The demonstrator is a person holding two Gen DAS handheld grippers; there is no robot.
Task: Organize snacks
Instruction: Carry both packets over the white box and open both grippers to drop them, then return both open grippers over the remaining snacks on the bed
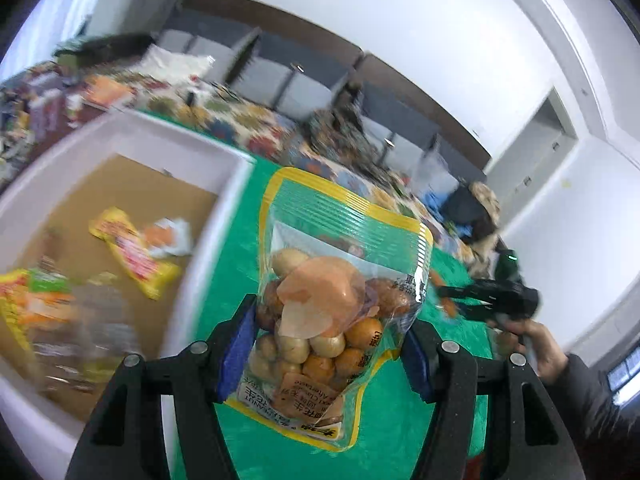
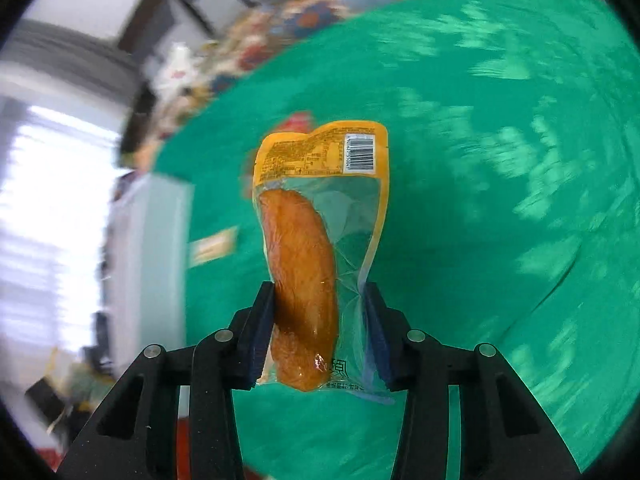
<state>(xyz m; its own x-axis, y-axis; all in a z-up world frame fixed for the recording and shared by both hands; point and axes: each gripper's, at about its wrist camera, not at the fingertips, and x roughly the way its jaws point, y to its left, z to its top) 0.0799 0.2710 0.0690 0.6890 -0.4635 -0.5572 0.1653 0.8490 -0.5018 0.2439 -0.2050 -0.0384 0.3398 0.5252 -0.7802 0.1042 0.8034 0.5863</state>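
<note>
My left gripper [image 1: 326, 344] is shut on a clear bag of coated peanuts [image 1: 340, 300] with a green and yellow top, held above the green cloth [image 1: 400, 420]. A white box [image 1: 208, 240] with a brown floor lies to its left and holds several snack packets, among them a yellow one [image 1: 132, 252]. My right gripper [image 2: 320, 332] is shut on a yellow-topped vacuum pack with a brown chicken piece [image 2: 316, 248], held above the green cloth [image 2: 500, 160]. The right gripper also shows far right in the left wrist view [image 1: 452, 300], in a hand.
A patterned cloth [image 1: 248, 120] with scattered snack packets lies beyond the green one. The white box shows at the left in the right wrist view [image 2: 148, 264], with a small yellow packet [image 2: 214, 246] beside it. Grey cabinets [image 1: 304, 80] line the wall.
</note>
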